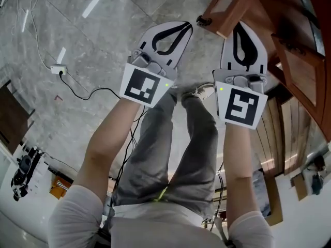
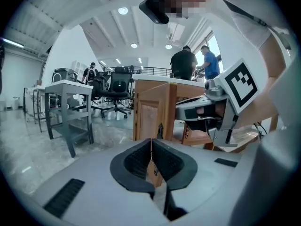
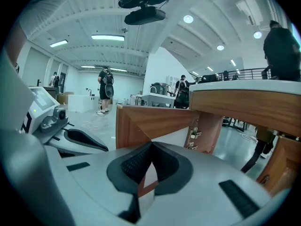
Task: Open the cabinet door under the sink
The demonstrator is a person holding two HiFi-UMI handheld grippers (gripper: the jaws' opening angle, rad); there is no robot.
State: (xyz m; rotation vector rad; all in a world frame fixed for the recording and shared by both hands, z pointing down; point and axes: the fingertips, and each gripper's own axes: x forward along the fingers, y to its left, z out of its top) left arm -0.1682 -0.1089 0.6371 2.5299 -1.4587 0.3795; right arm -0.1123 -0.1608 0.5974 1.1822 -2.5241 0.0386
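The wooden cabinet under the counter stands with its doors swung out. In the head view one door (image 1: 227, 9) juts out at the top and another (image 1: 302, 71) hangs at the right. My left gripper (image 1: 187, 25) is shut and empty, its tips just short of the first door's dark handle (image 1: 202, 20). My right gripper (image 1: 243, 27) is shut too, holding nothing, beside that door. The left gripper view has the door's edge (image 2: 153, 112) and handle (image 2: 160, 131) straight ahead of the shut jaws. The right gripper view faces the door's top (image 3: 155, 119) and the hinges (image 3: 194, 135).
The person's legs (image 1: 170, 149) stand below the grippers on a grey marble floor. A power strip (image 1: 58, 70) and cables lie at the left. A grey table (image 2: 70, 112), office chairs (image 2: 115, 91) and several people stand farther back. The wooden counter (image 3: 244, 102) overhangs at the right.
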